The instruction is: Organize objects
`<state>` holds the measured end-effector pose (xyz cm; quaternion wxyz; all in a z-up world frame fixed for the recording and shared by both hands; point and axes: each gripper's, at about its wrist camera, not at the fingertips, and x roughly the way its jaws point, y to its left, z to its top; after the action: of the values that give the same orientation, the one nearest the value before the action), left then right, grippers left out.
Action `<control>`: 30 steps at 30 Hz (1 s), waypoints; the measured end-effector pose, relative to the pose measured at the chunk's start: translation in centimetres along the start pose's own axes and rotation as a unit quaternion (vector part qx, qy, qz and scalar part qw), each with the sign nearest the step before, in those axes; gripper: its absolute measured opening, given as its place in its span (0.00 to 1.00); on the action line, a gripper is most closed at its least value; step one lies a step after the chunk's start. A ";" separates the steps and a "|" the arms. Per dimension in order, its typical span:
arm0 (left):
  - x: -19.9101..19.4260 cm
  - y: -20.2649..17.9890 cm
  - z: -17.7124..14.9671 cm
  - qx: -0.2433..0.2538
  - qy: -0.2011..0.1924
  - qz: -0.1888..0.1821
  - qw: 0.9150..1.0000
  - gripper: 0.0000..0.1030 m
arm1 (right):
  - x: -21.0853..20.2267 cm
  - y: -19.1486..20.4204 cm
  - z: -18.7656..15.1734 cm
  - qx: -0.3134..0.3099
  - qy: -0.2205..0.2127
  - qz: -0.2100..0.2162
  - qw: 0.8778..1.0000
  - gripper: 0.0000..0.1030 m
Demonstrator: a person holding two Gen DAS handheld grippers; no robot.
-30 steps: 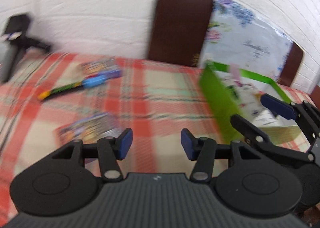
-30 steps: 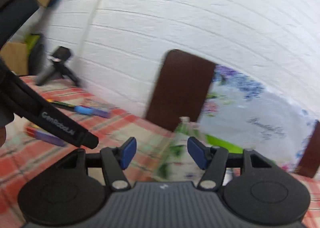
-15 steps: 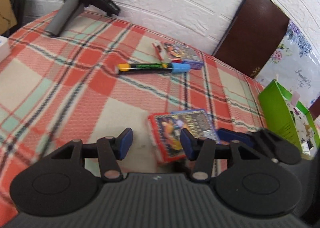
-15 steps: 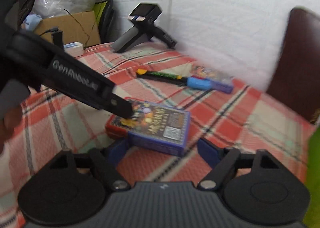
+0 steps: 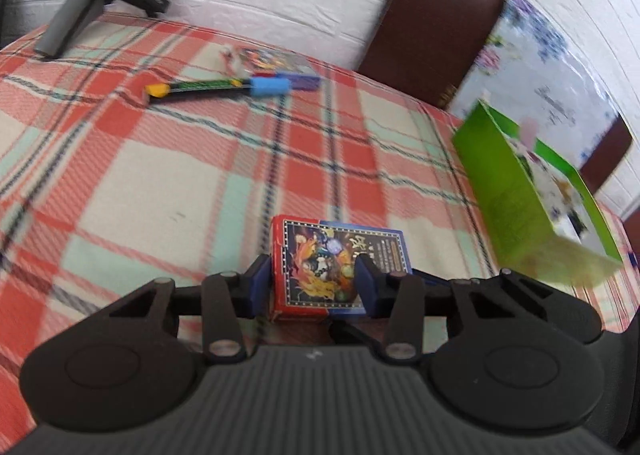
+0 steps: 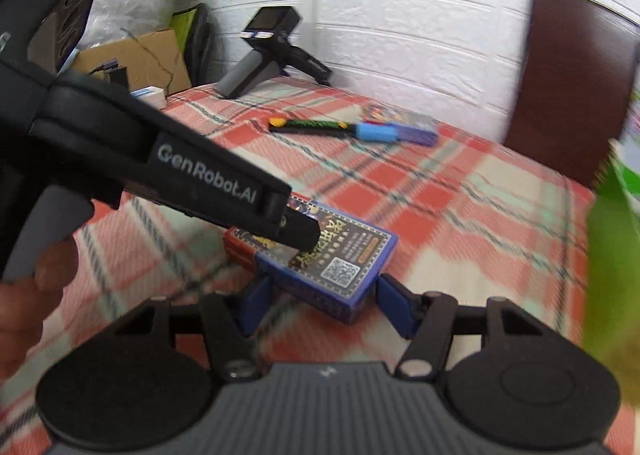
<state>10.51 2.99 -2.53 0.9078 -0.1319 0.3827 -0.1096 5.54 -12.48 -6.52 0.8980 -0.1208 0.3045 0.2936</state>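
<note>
The card box [image 5: 340, 263] lies flat on the table [image 5: 160, 183], long side running left to right. Both grippers are closing around it: left gripper [image 5: 311, 284] at the red end, right gripper [image 6: 322, 305] at the blue end.

The card box [image 5: 340, 263] lies mid-surface [image 5: 160, 183], between both sets of jaws. The marker [image 5: 224, 87] and another card pack [image 5: 280, 63] lie along the far edge, the open box [image 5: 520, 191] at the right edge.
</note>
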 end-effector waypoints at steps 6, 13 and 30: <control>0.5 -5.2 -1.9 0.053 0.024 -0.044 0.997 0.47 | -4.6 -3.6 -3.6 0.031 0.004 -0.035 0.999 0.57; 1.1 -10.2 -3.7 0.106 0.032 -0.066 0.992 0.47 | -7.8 -6.5 -6.7 0.065 -0.002 -0.074 0.995 0.57; -0.2 -12.3 -3.1 0.110 0.002 -0.087 0.990 0.47 | -9.9 -6.1 -6.9 0.063 -0.054 -0.128 0.988 0.54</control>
<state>6.90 -9.03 -0.53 0.9031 -0.0634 0.3571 -0.2301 -0.45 -24.62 -5.57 0.9491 -0.0857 0.2560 0.1622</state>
